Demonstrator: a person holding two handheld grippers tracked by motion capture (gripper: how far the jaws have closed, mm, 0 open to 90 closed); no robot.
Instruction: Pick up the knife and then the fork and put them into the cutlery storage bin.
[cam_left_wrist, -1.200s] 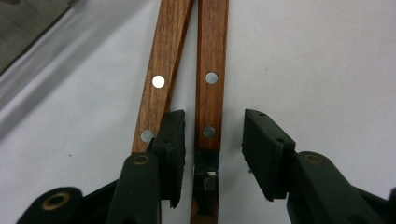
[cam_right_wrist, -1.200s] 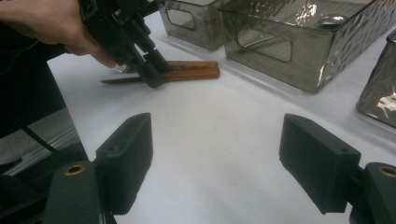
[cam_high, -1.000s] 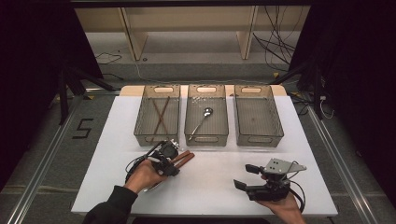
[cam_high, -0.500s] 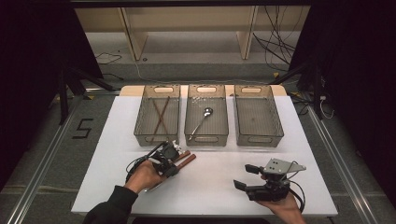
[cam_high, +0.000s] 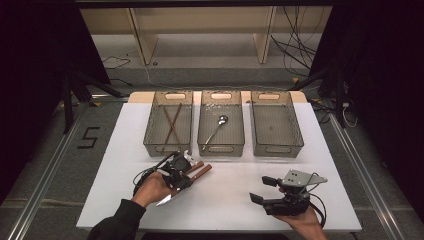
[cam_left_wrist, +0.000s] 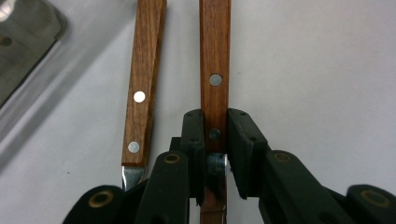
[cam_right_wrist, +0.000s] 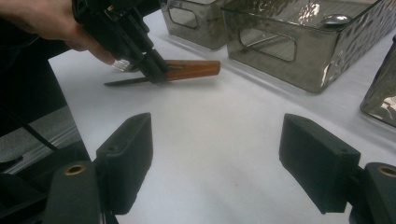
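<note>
- Left gripper (cam_left_wrist: 215, 140) has just closed on a wooden-handled knife (cam_left_wrist: 215, 70), clamped near the blade for lifting.
- Second knife (cam_left_wrist: 142, 84) lies beside it.
- Right gripper (cam_right_wrist: 215, 158) idles, jaws apart and empty.

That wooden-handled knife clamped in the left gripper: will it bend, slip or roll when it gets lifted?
The knife is probably stiff: riveted wood handle, metal blade. The left gripper pinches the flat-sided handle near the blade end, so it may tilt handle-down. Rolling seems unlikely; its twin lies flat beside it.

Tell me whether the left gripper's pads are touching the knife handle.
Touching. In the left gripper view, the left gripper pads press both sides of the wooden knife handle.
</note>
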